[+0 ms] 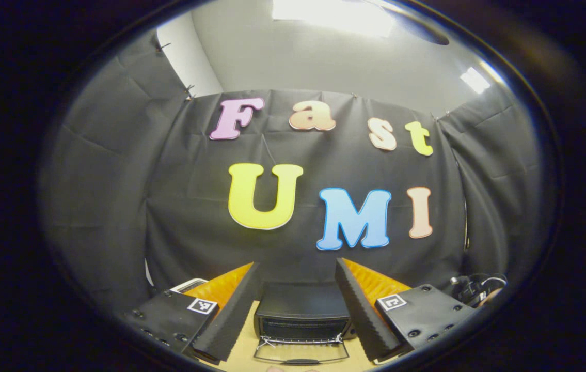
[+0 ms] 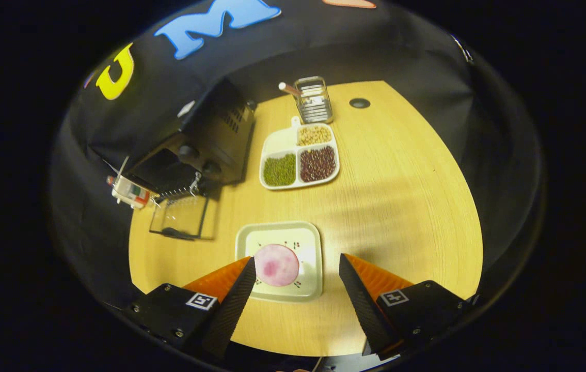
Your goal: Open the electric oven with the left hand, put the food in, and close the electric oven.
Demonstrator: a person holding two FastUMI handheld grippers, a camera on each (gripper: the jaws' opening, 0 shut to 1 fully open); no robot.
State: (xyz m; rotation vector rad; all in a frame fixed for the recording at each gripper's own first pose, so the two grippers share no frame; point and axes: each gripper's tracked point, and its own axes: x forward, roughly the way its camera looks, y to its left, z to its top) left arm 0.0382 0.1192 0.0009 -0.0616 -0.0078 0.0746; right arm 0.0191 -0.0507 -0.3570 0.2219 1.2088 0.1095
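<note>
Fingers of the left gripper [image 1: 297, 305] stand wide apart with nothing between them, and they point at the small black electric oven [image 1: 303, 315], which sits on the light wooden table [image 1: 241, 343] in front of the black cloth wall. Its glass door [image 1: 300, 351] is folded down flat toward the camera, so the oven is open. In the right gripper view, the right gripper [image 2: 297, 289] is also spread open and holds nothing; it hangs above the pale square plate [image 2: 308, 248] near the front edge of the table. On this plate lies the food, 1 round pink slice [image 2: 276, 265], close to the gripper's left finger, but I cannot tell if they touch. Farther back stands a white tray with 3 compartments [image 2: 298, 155] that hold green, dark red and beige beans, and behind it a small wire basket [image 2: 313, 99]. The oven is at the left of this tray, its door down on the table.
</note>
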